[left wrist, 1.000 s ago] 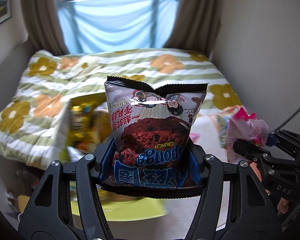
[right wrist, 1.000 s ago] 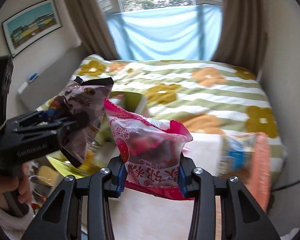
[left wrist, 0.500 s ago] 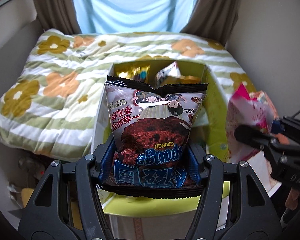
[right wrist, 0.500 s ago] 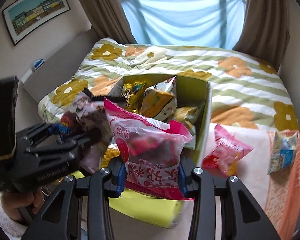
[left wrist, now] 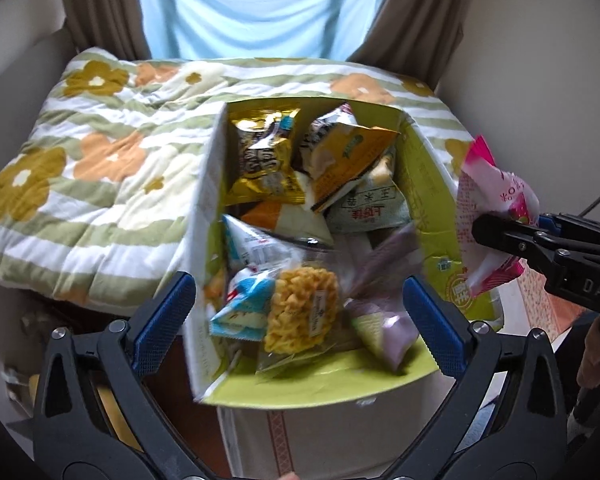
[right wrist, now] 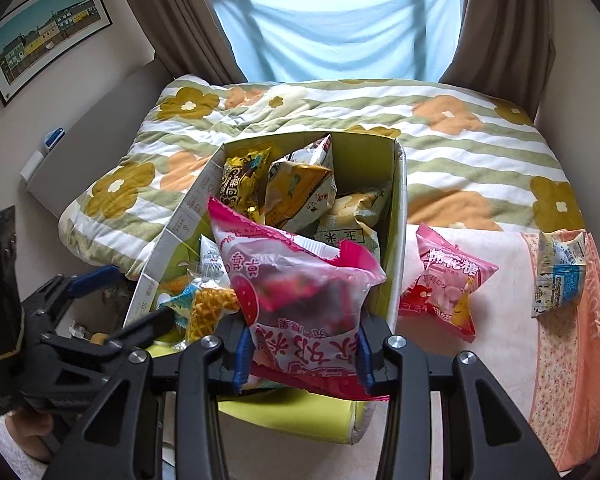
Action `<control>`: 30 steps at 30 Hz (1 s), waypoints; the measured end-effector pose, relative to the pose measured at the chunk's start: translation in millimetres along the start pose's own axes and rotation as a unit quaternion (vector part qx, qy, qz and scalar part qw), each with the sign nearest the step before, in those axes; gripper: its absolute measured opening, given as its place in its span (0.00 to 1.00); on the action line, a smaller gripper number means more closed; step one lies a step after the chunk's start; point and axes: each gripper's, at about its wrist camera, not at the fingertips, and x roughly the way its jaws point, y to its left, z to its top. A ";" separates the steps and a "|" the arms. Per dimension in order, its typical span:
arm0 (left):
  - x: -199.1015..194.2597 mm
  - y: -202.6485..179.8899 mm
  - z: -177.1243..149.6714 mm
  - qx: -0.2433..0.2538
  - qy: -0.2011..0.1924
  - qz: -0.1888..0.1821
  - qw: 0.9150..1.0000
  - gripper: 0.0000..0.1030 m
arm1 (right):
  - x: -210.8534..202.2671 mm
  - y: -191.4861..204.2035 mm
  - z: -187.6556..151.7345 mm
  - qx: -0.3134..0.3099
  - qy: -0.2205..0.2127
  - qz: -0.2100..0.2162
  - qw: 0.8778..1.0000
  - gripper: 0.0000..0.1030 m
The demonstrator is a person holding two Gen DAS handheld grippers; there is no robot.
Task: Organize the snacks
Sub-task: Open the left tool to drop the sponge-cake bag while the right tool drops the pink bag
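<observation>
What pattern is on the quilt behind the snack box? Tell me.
The quilt has green and white stripes with mustard and orange flowers, clearest in the right wrist view.

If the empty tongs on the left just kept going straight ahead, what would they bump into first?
Probably the snacks in the green box: the opening left tongs point down at the yellow noodle pack, which looks nearest, though depth is hard to judge.

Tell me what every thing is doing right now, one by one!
Left gripper: opening, nothing between its fingers.
Right gripper: shut on the pink bag.
Box: open on top, full of snacks.
Marshmallow bag: lying outside, right of the box.
Blue-and-white packet: lying farther right.
</observation>
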 end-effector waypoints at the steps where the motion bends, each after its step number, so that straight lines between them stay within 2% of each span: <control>1: -1.6 2.3 0.7 -0.003 0.000 0.004 1.000 1.00 | 1.4 -0.3 -0.9 0.001 0.002 0.003 1.000 0.37; 6: -15.4 18.2 -5.7 -0.029 -0.010 0.025 0.999 1.00 | 7.5 -0.2 -0.9 -0.005 0.019 0.010 1.000 0.37; 11: -19.3 18.8 -8.8 -0.045 -0.013 0.024 0.999 1.00 | 13.4 4.5 7.7 -0.018 0.024 0.004 1.000 0.37; 14: -19.2 15.2 -7.8 -0.045 -0.014 0.025 0.999 1.00 | 18.3 8.4 11.3 -0.027 0.028 0.015 0.999 0.40; 15: -19.3 13.6 -7.4 -0.044 -0.014 0.024 0.999 1.00 | 18.9 9.9 11.7 -0.029 0.025 0.016 0.999 0.47; 16: -20.0 12.5 -7.7 -0.043 -0.014 0.025 0.999 1.00 | 18.3 11.1 11.1 -0.031 0.019 0.015 0.999 0.63; 17: -20.3 10.9 -8.0 -0.041 -0.013 0.027 0.999 1.00 | 17.3 11.5 10.2 -0.032 0.012 0.013 0.999 0.74; 18: -21.0 9.2 -8.5 -0.039 -0.013 0.030 0.999 1.00 | 14.1 12.0 8.6 -0.033 -0.003 0.012 0.999 0.92; 19: -21.9 8.8 -9.3 -0.039 -0.014 0.031 0.999 1.00 | 11.2 12.4 6.4 -0.035 -0.014 0.012 0.999 0.96; 24: -19.0 7.0 -13.0 -0.035 -0.007 0.026 0.999 1.00 | 4.5 10.3 -8.7 -0.047 -0.029 0.004 0.998 0.96; 30: -21.0 7.0 -12.2 -0.028 -0.006 0.015 0.999 1.00 | -2.6 5.7 -12.5 -0.025 -0.026 0.007 0.999 0.96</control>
